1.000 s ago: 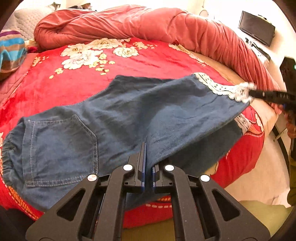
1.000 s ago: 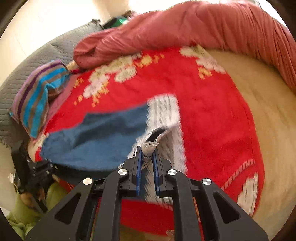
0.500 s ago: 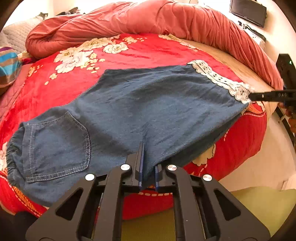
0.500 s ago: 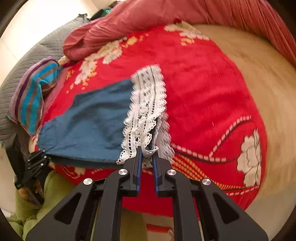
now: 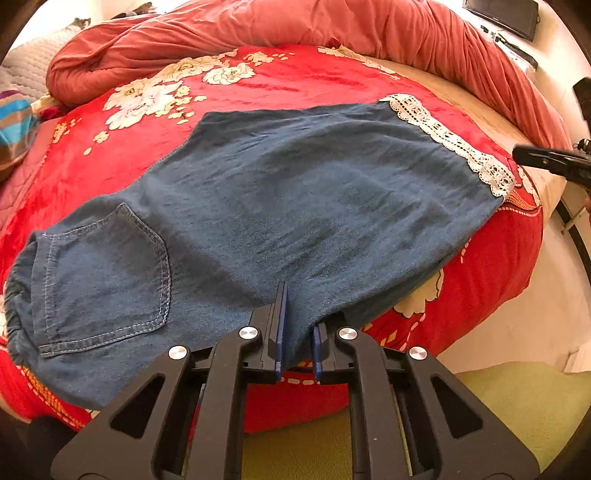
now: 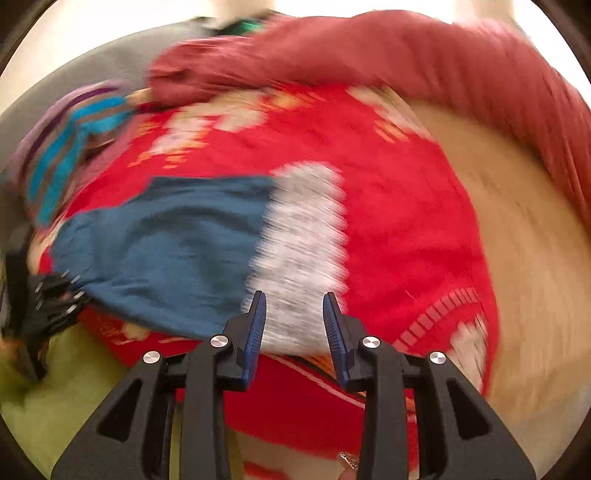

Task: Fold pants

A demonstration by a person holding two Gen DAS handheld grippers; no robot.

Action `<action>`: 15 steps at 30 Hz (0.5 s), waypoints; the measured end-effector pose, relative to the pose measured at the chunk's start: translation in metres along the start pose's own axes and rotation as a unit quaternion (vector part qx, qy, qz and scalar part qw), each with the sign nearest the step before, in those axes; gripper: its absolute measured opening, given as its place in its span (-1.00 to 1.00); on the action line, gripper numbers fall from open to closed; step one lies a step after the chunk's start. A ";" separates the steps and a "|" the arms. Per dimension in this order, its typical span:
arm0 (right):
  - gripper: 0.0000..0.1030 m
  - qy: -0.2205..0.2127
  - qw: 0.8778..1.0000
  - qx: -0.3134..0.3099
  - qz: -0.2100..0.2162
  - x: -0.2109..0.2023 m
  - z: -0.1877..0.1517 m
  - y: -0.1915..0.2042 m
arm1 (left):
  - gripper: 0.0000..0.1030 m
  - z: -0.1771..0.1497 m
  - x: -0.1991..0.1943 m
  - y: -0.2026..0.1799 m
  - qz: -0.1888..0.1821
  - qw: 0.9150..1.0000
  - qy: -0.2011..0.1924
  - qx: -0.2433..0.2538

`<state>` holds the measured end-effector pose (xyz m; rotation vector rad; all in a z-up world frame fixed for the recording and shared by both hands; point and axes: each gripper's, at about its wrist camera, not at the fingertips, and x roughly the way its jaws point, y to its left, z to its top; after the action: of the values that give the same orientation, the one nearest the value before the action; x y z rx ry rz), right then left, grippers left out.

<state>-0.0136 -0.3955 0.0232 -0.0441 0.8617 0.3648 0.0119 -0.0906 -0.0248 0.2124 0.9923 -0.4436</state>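
Observation:
Blue denim pants (image 5: 295, 192) lie spread flat on a red floral blanket (image 5: 258, 85), back pocket at the left, white lace hem (image 5: 454, 144) at the right. At the near edge my left gripper (image 5: 297, 325) is shut on a fold of the denim. In the blurred right wrist view the pants (image 6: 177, 240) and lace hem (image 6: 303, 236) lie beyond my right gripper (image 6: 293, 310), whose jaws are opening with nothing pinched between them. Seen from the left wrist, the right gripper (image 5: 517, 155) hangs just clear of the hem's corner. The left gripper (image 6: 55, 295) shows at the pants' far end.
A rolled pink-red duvet (image 5: 295, 26) runs along the bed's back and right side. A striped cloth (image 5: 14, 125) lies at the far left. Bare beige mattress (image 6: 517, 240) shows to the right of the blanket. A yellow-green surface (image 5: 517, 406) lies below the bed's edge.
My right gripper has opened, let go of the lace hem and drawn back from it. The pant leg has come down flat on the blanket. The left gripper keeps its hold.

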 end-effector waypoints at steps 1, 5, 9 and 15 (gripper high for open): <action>-0.39 -0.007 0.999 -0.037 0.014 0.002 0.000 0.019 | -0.88 0.000 0.000 0.000 0.001 1.000 -0.001 0.000; -0.40 0.000 0.986 -0.149 0.072 0.029 -0.004 0.084 | -0.88 -0.001 -0.004 -0.001 0.002 1.000 -0.006 0.004; -0.42 0.037 0.979 -0.181 0.081 0.060 -0.001 0.108 | -0.88 -0.006 -0.005 -0.002 0.000 1.000 0.002 0.008; -0.41 0.091 0.980 -0.154 0.089 0.088 -0.004 0.099 | -0.38 -0.008 -0.024 0.005 -0.011 1.000 -0.018 -0.009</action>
<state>0.0029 -0.2776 -0.0346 -0.2936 0.9872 0.6690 -0.0030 -0.0768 -0.0095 0.1780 0.9637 -0.4568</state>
